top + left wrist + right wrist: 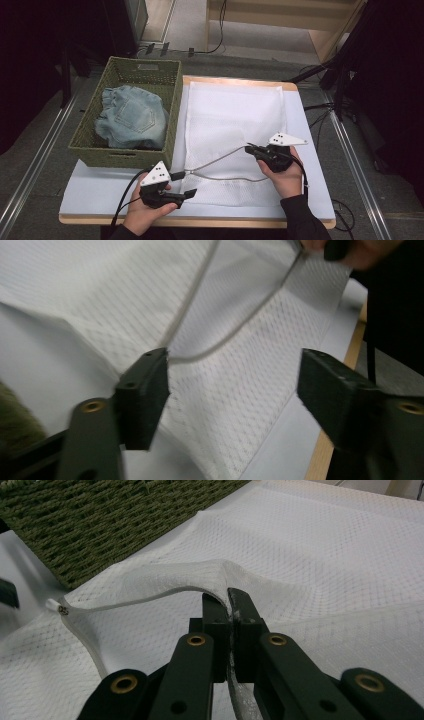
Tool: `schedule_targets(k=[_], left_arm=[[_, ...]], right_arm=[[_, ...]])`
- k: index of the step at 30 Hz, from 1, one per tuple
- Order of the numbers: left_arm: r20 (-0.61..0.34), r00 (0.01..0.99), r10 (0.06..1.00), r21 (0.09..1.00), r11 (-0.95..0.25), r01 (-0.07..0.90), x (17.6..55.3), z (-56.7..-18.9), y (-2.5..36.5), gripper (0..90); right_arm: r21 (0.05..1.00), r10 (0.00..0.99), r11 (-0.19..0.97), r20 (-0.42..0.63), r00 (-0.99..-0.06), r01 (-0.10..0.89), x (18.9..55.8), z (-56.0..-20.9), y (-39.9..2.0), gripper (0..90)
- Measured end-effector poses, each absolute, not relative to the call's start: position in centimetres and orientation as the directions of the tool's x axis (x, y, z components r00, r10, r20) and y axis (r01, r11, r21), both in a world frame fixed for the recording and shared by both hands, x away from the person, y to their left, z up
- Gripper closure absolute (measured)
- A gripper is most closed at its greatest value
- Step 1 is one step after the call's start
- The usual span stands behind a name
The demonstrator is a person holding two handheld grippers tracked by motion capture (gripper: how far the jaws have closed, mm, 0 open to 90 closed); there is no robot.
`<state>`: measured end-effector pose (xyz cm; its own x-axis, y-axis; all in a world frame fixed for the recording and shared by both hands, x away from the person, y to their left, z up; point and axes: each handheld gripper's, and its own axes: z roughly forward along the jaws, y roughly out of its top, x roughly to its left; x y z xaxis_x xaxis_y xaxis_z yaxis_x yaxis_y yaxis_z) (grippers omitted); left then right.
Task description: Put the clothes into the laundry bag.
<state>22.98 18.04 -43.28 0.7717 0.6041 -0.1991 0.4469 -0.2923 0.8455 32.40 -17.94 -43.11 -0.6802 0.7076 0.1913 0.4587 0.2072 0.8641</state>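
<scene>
White mesh bag (pixel 232 130) lies flat along the table (pixel 100 192), its long axis running near to far, with the zippered mouth at the near end. Nearest, the left gripper (pixel 184 185) hangs just off the bag's near-left corner with its jaws apart and nothing between them; in the left gripper view (pixel 227 385) one pad sits right beside the zipper edge (pixel 195 305) without pinching it. A little farther and to the right, the right gripper (pixel 248 148) is clamped on the upper lip of the mouth (pixel 165 592) and holds it lifted, so the opening gapes toward the left. Far left stands the green basket (pixel 172 107) holding the jeans (pixel 132 117). Since the jeans lie far-left of the open mouth, the free left gripper looks the nearer one to fetch them.
</scene>
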Motion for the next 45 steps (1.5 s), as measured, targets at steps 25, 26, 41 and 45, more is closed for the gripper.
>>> schedule_targets(k=[25, 26, 41, 45], left_arm=[[-0.099, 0.538, 0.837, 0.927, -0.119, 0.357, 29.4, -34.0, 26.7, 0.0], [-0.103, 0.527, 0.843, 0.924, -0.116, 0.366, 29.9, -34.1, 27.0, 0.0], [-0.099, 0.39, 0.916, 0.882, -0.1, 0.46, 36.0, -34.0, 30.1, 0.0], [-0.046, 0.342, 0.938, 0.869, -0.132, 0.477, 37.6, -33.9, 30.7, 0.0]], right_arm=[[0.861, 0.707, 0.216, 0.187, -0.682, 0.46, 32.2, -43.5, -18.6, 88.6], [0.861, 0.706, 0.216, 0.188, -0.683, 0.46, 32.2, -43.5, -18.6, 88.6], [0.854, 0.712, 0.223, 0.186, -0.677, 0.47, 32.4, -43.9, -18.8, 88.6], [0.853, 0.712, 0.23, 0.181, -0.678, 0.469, 32.4, -44.0, -18.7, 88.6]])
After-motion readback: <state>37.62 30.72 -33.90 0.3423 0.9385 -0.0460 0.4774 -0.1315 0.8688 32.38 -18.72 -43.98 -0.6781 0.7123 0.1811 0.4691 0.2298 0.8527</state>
